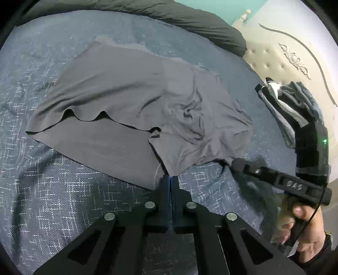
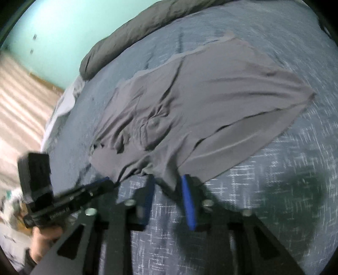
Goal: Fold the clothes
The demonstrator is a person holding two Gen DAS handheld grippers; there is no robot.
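Observation:
A pair of grey boxer shorts [image 1: 131,110] lies spread flat on the blue patterned bedspread [image 1: 42,190]; it also shows in the right wrist view [image 2: 200,110]. My left gripper [image 1: 170,179] is shut, its tips at the near hem of the shorts, and whether it pinches cloth is hidden. My right gripper [image 2: 168,179] is open, its blue-padded fingers [image 2: 188,201] either side of the near hem. In the left wrist view the right gripper [image 1: 236,164] touches the shorts' right corner. In the right wrist view the left gripper [image 2: 107,182] sits at the shorts' left corner.
A dark green duvet [image 1: 190,19] is bunched along the far side of the bed. A small pile of folded dark clothes [image 1: 289,105] lies by the cream tufted headboard [image 1: 285,57]. The floor [image 2: 19,101] and a turquoise wall [image 2: 63,31] lie beyond the bed edge.

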